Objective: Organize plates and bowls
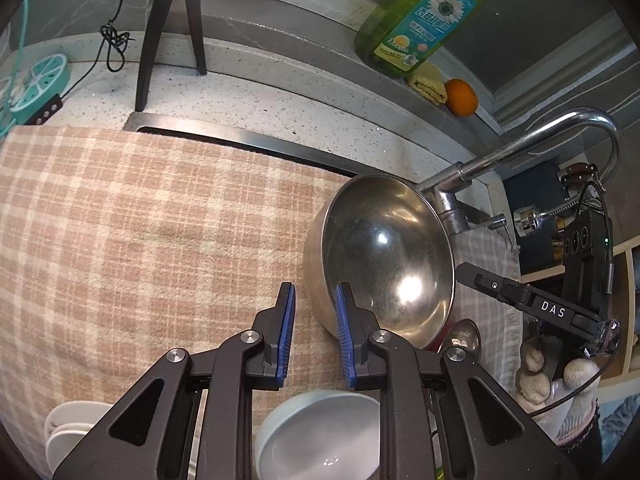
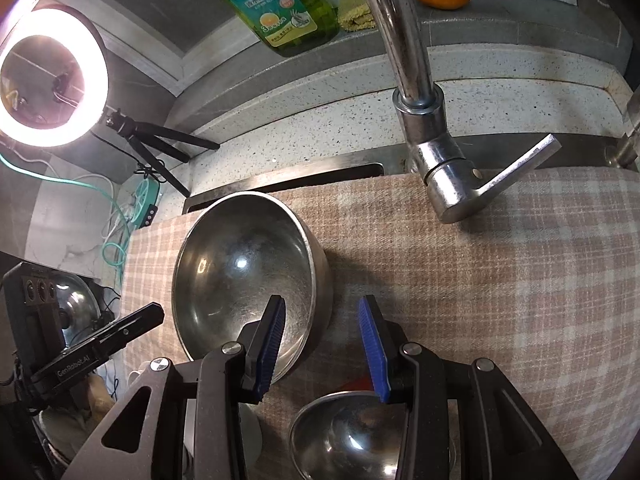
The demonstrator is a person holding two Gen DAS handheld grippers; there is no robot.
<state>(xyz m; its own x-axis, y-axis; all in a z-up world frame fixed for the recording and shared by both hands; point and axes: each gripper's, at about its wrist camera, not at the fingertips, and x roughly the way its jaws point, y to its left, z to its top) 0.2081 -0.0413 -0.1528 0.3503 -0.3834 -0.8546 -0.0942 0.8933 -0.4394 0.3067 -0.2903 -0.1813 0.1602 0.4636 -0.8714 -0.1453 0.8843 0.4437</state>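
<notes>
centre-right of the left view, steel bowl (image 1: 384,256) sits tilted on checked cloth (image 1: 140,220); left gripper (image 1: 315,336) and right gripper (image 2: 322,344) both gape empty, so a rim nudge could tip it.

A speckled white stone counter (image 2: 320,120) meets a grey ledge; a glowing ring light (image 2: 52,76) stands far left.

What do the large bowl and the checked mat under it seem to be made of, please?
The large bowl looks like stainless steel, with a polished, faintly scuffed finish: it mirrors the lights. The checked mat looks like woven cloth, matte and soft, judging by its thread pattern.
</notes>
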